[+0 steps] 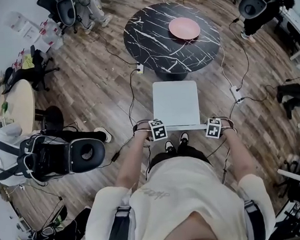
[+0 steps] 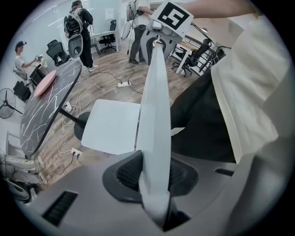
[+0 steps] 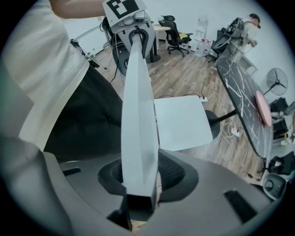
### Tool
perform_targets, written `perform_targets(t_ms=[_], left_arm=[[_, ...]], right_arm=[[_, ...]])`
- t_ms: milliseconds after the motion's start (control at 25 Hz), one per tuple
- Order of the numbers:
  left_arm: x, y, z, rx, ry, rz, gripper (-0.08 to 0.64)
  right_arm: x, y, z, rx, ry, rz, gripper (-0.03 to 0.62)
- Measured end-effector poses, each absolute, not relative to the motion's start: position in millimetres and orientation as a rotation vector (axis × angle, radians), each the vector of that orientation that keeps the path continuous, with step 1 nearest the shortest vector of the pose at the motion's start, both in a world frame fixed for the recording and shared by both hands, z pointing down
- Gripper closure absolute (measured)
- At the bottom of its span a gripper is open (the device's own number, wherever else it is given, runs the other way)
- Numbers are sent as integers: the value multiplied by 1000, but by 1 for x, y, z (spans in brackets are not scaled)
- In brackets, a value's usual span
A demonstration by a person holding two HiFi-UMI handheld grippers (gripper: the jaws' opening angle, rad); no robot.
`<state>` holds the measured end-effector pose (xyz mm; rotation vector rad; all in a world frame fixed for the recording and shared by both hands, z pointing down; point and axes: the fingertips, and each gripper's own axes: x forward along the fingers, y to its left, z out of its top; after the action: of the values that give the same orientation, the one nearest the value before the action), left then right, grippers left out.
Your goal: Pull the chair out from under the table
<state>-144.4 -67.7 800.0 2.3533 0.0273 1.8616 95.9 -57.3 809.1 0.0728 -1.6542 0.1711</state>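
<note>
The white chair (image 1: 175,102) stands on the wood floor just in front of me, its seat fully clear of the round black marble table (image 1: 154,39). My left gripper (image 1: 157,130) is shut on the left end of the chair's backrest top edge, my right gripper (image 1: 213,128) on the right end. In the left gripper view the thin white backrest (image 2: 154,138) runs up between the jaws, the seat (image 2: 110,126) to its left. In the right gripper view the backrest (image 3: 137,138) is clamped the same way, the seat (image 3: 182,122) to its right.
A pink plate (image 1: 184,28) lies on the table. Cables and power strips (image 1: 236,94) trail over the floor around the table base. A seated person with a headrest rig (image 1: 65,156) is at my left. Office chairs and other people stand around the room's edges.
</note>
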Motion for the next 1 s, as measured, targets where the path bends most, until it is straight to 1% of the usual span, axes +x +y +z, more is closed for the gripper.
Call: perform_targets(t_ms=[1000], left_arm=[[-117,21,797,2272,-40,1828,451]], right_arm=[[122,12,803,-7,-1668,113,468]])
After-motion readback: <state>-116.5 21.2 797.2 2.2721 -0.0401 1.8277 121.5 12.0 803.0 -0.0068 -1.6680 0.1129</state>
